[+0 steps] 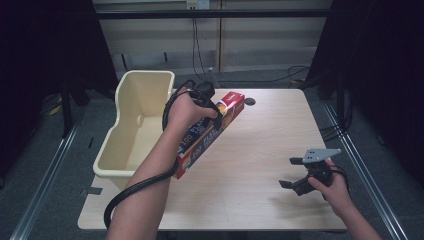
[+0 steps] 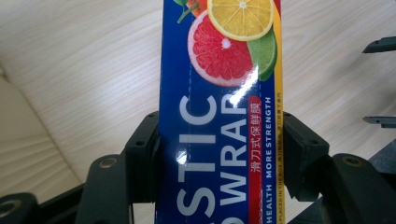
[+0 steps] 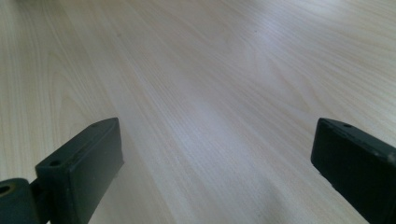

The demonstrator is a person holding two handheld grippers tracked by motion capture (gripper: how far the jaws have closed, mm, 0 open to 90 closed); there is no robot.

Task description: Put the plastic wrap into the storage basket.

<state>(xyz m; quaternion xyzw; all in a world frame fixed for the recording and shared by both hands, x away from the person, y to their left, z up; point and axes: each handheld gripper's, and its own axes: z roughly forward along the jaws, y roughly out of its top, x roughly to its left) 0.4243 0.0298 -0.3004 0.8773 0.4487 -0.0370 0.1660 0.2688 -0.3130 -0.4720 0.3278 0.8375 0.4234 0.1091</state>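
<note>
Nearest, at the table's (image 1: 250, 150) right front, the right gripper (image 1: 291, 173) is held with its jaws spread wide and nothing between them; bare wood is seen in the gap. Farther in, just right of the tub (image 1: 142, 117), the left gripper (image 1: 220, 114) is clamped across the wrap box (image 2: 219, 116), a pad pressed on each long side. The box is held tilted, its low end beside the tub's near corner.

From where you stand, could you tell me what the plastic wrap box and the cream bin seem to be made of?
Plastic wrap box: probably glossy printed cardboard, given sharp folded edges and glare streaks across the lettering. Cream bin: likely moulded plastic with a smooth, slightly matte finish, given its rounded rim and seamless walls.
</note>
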